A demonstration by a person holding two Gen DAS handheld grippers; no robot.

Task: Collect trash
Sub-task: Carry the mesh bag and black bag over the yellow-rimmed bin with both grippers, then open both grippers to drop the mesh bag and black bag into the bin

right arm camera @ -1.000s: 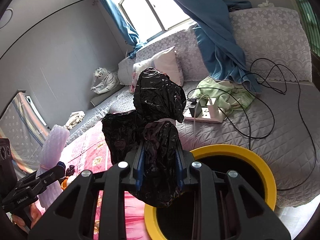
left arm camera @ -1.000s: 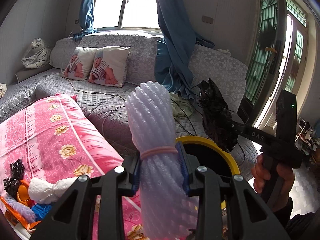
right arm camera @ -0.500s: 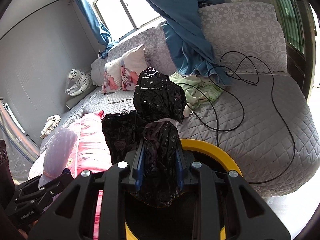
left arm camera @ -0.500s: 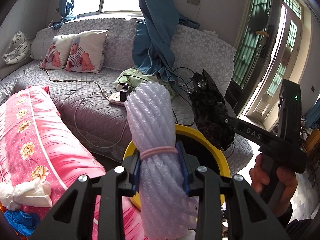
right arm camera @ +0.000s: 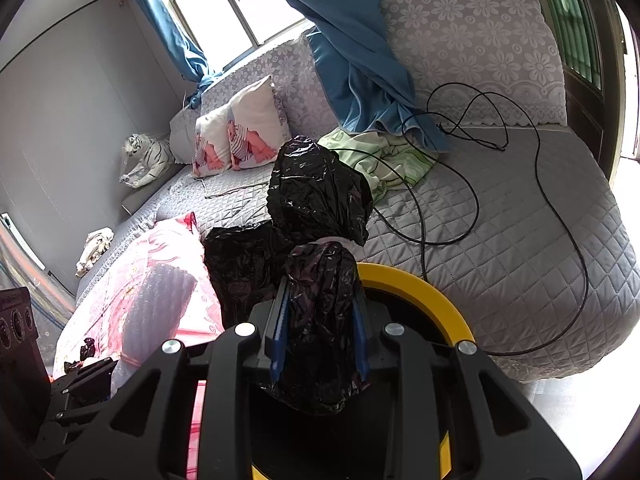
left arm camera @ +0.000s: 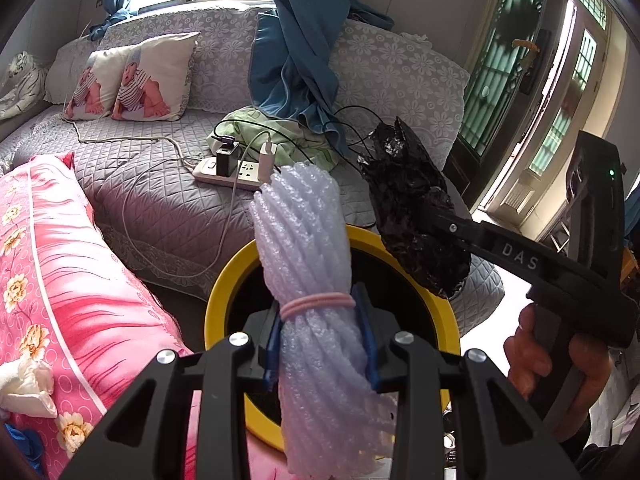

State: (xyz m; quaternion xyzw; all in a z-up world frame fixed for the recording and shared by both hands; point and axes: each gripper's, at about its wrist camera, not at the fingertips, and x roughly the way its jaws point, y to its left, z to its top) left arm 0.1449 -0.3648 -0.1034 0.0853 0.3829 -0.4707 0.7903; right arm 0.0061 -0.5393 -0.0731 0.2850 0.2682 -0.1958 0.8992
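Left claw (left arm camera: 322, 344) pinches ribbed foam roll (left arm camera: 308, 264); right claw (right arm camera: 320, 336) pinches crinkled black bag (right arm camera: 316, 216).

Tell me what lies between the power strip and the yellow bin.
Left wrist view: only grey quilted sofa cover, crossed by a white cable, separates the power strip from the bin.

This is a home living room. A long sofa (right arm camera: 500, 216) under a grey quilted cover with lace floral backrests fills the middle of both views. Two cushions printed with babies (left arm camera: 132, 76) lean at the upper left, beside a plush white tiger (right arm camera: 146, 158). Blue curtains (left arm camera: 304, 40) hang from a window at the top. A power strip with chargers (left arm camera: 230, 170) lies on the seat, and a pink floral quilt (left arm camera: 60, 280) sits lower left. An ornate green-glass door (left arm camera: 508, 60) stands at the right.
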